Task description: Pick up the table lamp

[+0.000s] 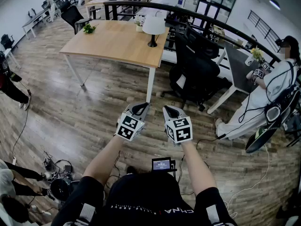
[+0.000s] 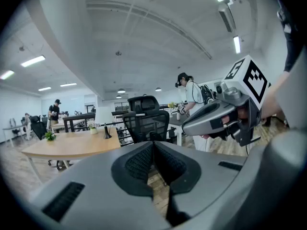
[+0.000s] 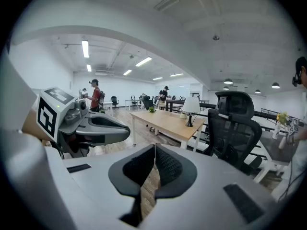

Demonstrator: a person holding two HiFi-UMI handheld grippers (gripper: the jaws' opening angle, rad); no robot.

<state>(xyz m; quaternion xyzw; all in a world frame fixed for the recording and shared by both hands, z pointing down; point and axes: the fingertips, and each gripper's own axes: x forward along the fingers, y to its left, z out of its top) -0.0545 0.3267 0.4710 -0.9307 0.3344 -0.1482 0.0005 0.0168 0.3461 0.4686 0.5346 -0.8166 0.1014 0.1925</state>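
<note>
A table lamp (image 1: 154, 28) with a white shade and a black stem stands near the far right edge of a wooden table (image 1: 113, 44). It also shows small in the left gripper view as the lamp (image 2: 103, 118) and in the right gripper view as the lamp (image 3: 191, 106). My left gripper (image 1: 141, 110) and right gripper (image 1: 170, 112) hang side by side above the wood floor, well short of the table. Both are shut with nothing between the jaws. The left gripper (image 2: 152, 146) and the right gripper (image 3: 154, 150) point toward the table.
A black office chair (image 1: 197, 72) stands right of the table. A person in white (image 1: 275, 86) sits at a white desk (image 1: 237, 69) on the right. A small potted plant (image 1: 89, 28) sits on the table. Cables and gear (image 1: 59, 173) lie on the floor at lower left.
</note>
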